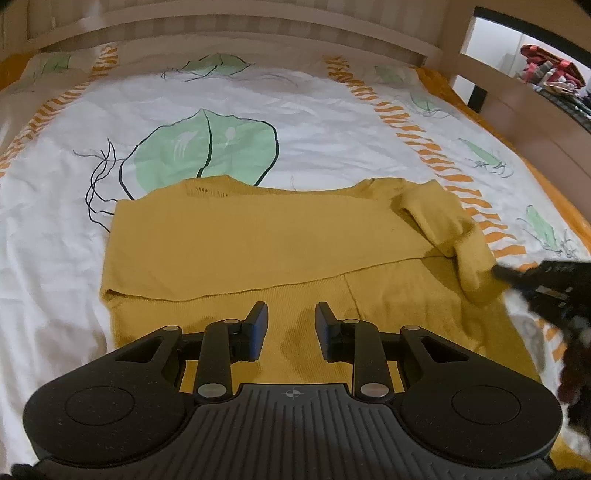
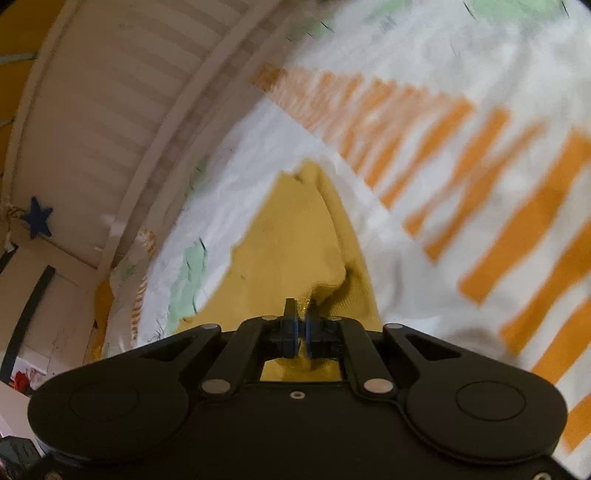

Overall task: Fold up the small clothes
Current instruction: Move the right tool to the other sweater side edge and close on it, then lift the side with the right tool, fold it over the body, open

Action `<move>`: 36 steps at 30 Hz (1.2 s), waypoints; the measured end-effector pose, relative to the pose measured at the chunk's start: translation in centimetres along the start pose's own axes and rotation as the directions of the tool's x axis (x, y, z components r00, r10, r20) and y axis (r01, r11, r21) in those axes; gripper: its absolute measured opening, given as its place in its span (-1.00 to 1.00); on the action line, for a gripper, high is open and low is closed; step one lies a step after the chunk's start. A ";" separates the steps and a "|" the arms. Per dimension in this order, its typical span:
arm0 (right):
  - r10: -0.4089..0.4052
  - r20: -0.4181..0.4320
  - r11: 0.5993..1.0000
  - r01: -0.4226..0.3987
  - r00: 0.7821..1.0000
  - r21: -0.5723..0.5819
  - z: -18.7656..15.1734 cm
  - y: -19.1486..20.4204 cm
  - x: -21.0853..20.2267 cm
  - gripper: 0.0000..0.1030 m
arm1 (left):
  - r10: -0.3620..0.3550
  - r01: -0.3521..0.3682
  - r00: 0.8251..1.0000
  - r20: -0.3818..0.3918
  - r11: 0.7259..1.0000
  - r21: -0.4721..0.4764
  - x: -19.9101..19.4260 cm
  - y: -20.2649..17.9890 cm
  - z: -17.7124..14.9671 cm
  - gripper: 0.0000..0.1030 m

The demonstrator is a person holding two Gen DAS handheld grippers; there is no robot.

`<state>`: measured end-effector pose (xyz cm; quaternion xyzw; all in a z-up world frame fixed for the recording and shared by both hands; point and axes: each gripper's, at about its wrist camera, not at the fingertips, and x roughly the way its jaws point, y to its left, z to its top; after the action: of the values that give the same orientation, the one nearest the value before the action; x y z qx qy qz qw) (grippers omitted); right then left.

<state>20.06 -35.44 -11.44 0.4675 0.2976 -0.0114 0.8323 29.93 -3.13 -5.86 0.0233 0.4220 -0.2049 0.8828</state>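
Note:
A mustard-yellow sweater [image 1: 258,240] lies flat on the bed, its upper part folded down over its lower part. Its right sleeve [image 1: 443,218] is bunched and lifted at the cuff end. My left gripper [image 1: 291,314] hovers over the sweater's lower part, open, with only a narrow gap and nothing between the pads. My right gripper [image 1: 498,271] comes in from the right edge and meets the sleeve end. In the right wrist view the right gripper [image 2: 301,317] is shut on a pinch of the sleeve's yellow cloth [image 2: 325,280], which rises in a ridge ahead of it.
The bedsheet [image 1: 258,99] is white with green leaves and orange stripes. A slatted headboard [image 1: 221,33] runs along the far side. A wooden bed rail [image 1: 535,122] borders the right, with a pile of clothes [image 1: 550,74] beyond it.

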 end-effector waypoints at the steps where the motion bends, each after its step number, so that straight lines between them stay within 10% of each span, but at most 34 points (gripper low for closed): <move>1: 0.010 0.018 1.000 -0.010 1.000 -0.011 0.7 0.3 -0.7 -0.76 | -0.003 0.003 1.000 -0.003 1.000 -0.003 0.0 0.0 0.0 -0.47; 17: 0.034 0.349 0.981 0.035 0.937 -0.189 16.7 8.0 -11.8 -0.77 | -0.071 0.071 0.997 0.001 0.996 -0.059 0.5 0.4 0.3 -0.46; 27: 0.072 0.213 0.959 -0.009 0.974 -0.282 16.7 12.4 -10.1 -0.77 | -0.155 0.156 0.988 0.029 0.987 -0.041 0.6 -2.1 1.5 -0.45; 36: 0.244 0.055 0.915 -0.211 0.968 -0.345 13.7 21.0 -6.2 -0.77 | -0.099 0.103 0.994 0.035 0.986 -0.133 -0.8 3.6 -0.7 -0.45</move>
<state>27.83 -36.01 13.23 0.3490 0.1980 0.1137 0.9089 30.35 0.61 -6.16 -0.0605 0.4229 -0.2209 0.8768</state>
